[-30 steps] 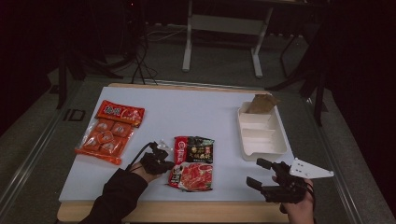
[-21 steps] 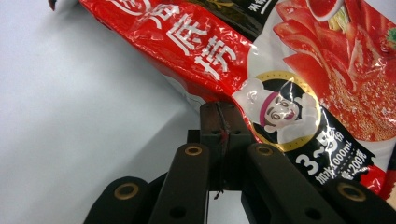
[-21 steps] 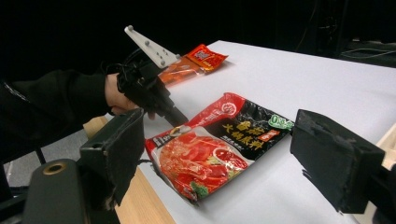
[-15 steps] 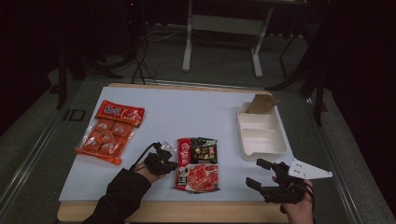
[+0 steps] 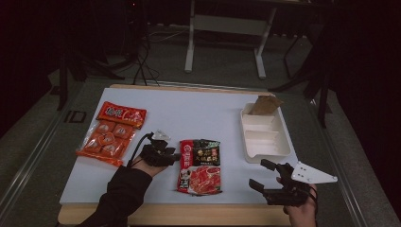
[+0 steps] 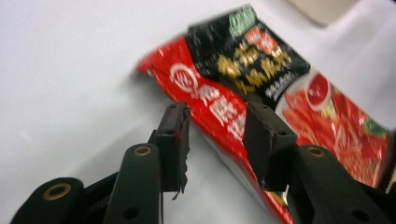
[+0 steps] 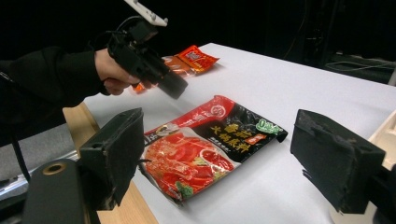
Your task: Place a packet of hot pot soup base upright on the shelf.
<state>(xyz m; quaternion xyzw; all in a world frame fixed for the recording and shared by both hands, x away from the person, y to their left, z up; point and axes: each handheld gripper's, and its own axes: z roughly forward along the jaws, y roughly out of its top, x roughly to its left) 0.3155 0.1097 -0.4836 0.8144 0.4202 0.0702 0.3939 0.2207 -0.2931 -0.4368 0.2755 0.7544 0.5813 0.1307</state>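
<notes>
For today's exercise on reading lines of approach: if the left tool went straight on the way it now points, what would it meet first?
Most likely the red and black sauce packet: the left tool, with open jaws that have just been opening, points at its near edge on the white table. Depth is unclear, so it might graze the table first.

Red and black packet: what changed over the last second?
The left gripper slid the red and black packet to the right across the white sheet, then its jaws have just been opening and it let go; the packet now lies flat, its edge between the open jaws. The right gripper, the orange packs and the white tray stayed put.
</notes>
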